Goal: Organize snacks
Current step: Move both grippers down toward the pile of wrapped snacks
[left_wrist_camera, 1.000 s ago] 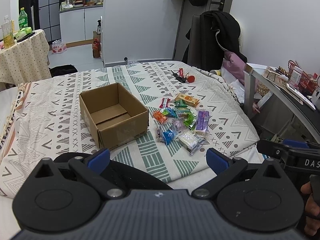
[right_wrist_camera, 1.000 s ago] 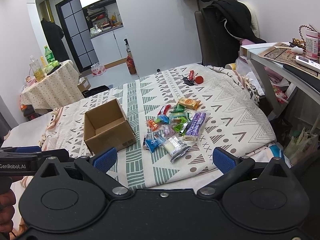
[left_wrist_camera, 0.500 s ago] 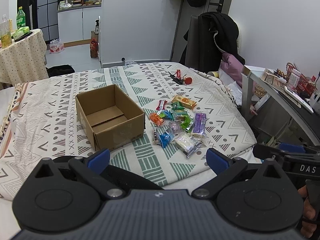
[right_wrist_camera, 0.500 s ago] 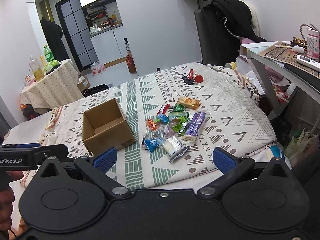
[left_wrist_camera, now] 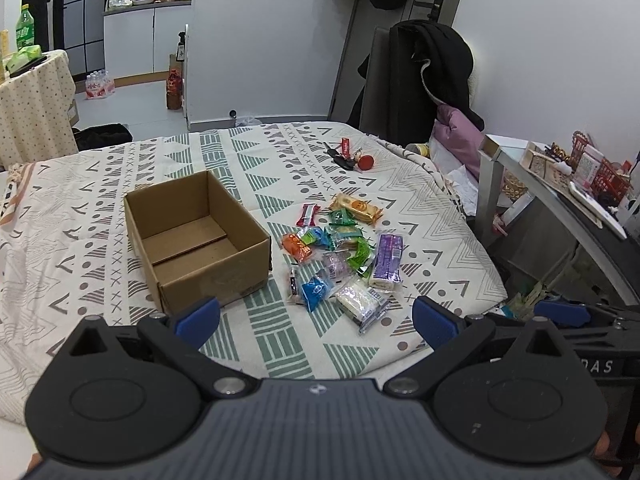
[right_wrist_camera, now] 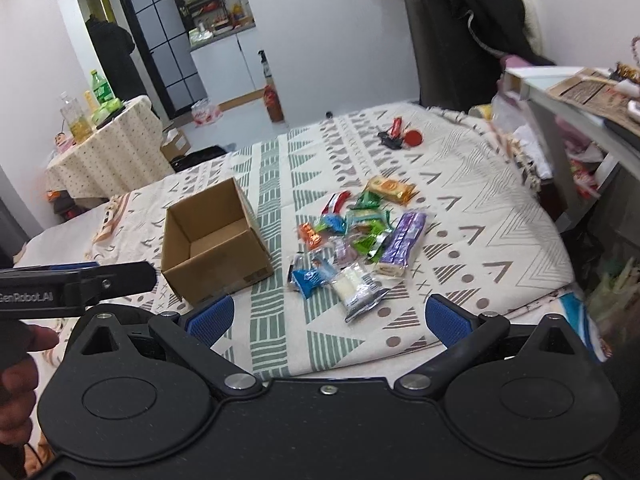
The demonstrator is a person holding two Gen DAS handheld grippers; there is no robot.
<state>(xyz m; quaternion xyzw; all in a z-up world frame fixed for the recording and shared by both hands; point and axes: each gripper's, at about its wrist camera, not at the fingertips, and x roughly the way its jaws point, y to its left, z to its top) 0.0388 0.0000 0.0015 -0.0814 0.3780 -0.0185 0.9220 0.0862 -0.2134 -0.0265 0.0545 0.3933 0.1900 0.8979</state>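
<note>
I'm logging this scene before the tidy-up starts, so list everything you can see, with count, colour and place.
box: one, brown cardboard, open and empty, on the bed left of the snacks
snacks: a dozen or so, mixed colours, loose pile on the bed right of the box
purple pack: one, right edge of the pile
blue pack: one, near edge of the pile
orange pack: one, far edge of the pile
keys: one bunch, black and red, far side of the bed
bed cover: one, cream with green and grey patterns
coat: one, black, over a chair behind the bed
left gripper: open, above the bed's near edge
right gripper: open, above the bed's near edge
</note>
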